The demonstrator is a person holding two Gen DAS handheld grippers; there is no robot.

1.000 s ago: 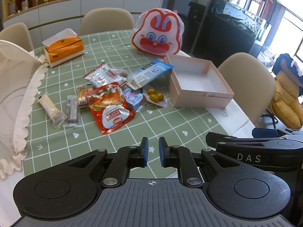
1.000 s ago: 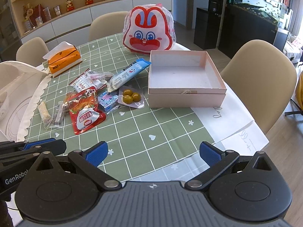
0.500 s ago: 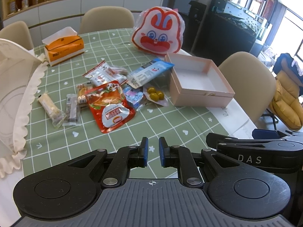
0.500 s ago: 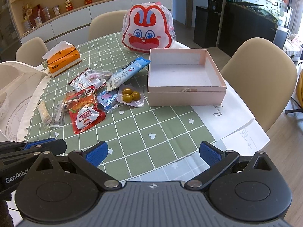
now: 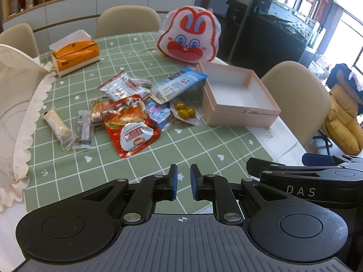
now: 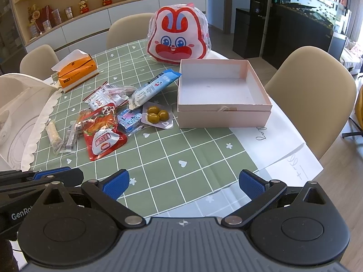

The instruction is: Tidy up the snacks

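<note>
Several snack packets lie in a loose heap on the green checked tablecloth: a red pouch (image 5: pixel 130 128) (image 6: pixel 103 134), a long blue-and-white packet (image 5: pixel 178 86) (image 6: pixel 154 87), a clear pack of green olives (image 5: pixel 185 112) (image 6: pixel 157 115), a small blue packet (image 6: pixel 130 120) and a cereal bar (image 5: pixel 59 128). An empty pink box (image 5: pixel 236 91) (image 6: pixel 221 93) stands right of them. My left gripper (image 5: pixel 182 181) hangs over the near table edge, shut with nothing between its blue pads. My right gripper (image 6: pixel 182 181) sits beside it, open and holding nothing.
A rabbit-faced bag (image 5: pixel 189 38) (image 6: pixel 179 39) stands behind the box. An orange tissue box (image 5: pixel 74 55) sits at the back left. A white scalloped cloth (image 5: pixel 15 95) covers the left side. Beige chairs (image 6: pixel 310 97) ring the table; white paper (image 6: pixel 274 145) lies under the box.
</note>
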